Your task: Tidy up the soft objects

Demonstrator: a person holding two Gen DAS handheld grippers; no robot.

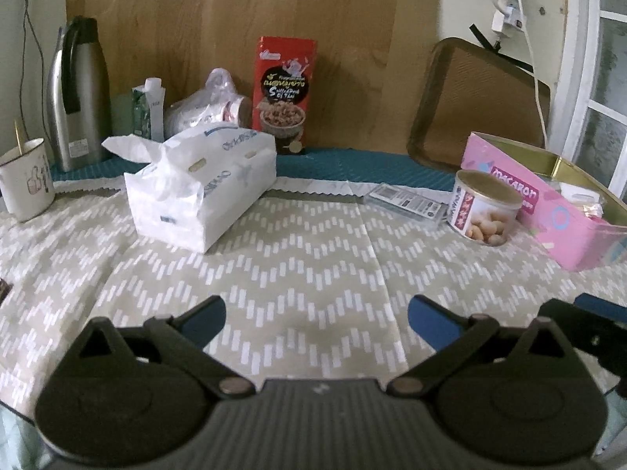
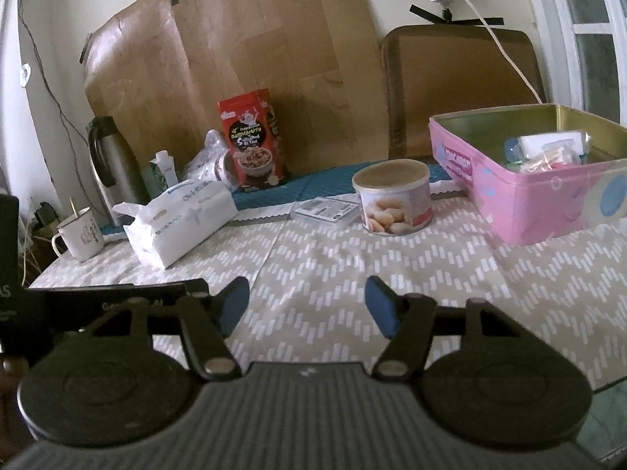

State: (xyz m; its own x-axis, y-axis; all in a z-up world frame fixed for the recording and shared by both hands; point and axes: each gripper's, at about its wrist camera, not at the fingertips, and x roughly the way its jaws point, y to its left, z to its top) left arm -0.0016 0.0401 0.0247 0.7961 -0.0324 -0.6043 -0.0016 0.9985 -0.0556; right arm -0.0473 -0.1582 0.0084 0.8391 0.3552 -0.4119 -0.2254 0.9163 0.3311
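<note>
Your left gripper (image 1: 316,315) hangs over a table (image 1: 313,274) covered in a beige zigzag cloth, its blue-padded jaws spread wide and released, nothing between them. Your right gripper (image 2: 307,305) hangs over the same cloth, jaws also apart and empty, though set narrower than the left pair.

The soft thing to organize, a white tissue pack (image 1: 200,188), lies on the cloth at about eleven o'clock from your left gripper, a loose tissue sticking out of its left end. From your right gripper it sits at about ten o'clock.

A mug (image 1: 25,180) stands at ten o'clock in the left view, with a steel flask (image 1: 78,94) behind it. A red snack box (image 1: 284,94) stands upright at twelve o'clock against brown board. A nut can (image 1: 484,205) sits at two o'clock, just beside an open pink tin (image 1: 548,215) farther right.
</note>
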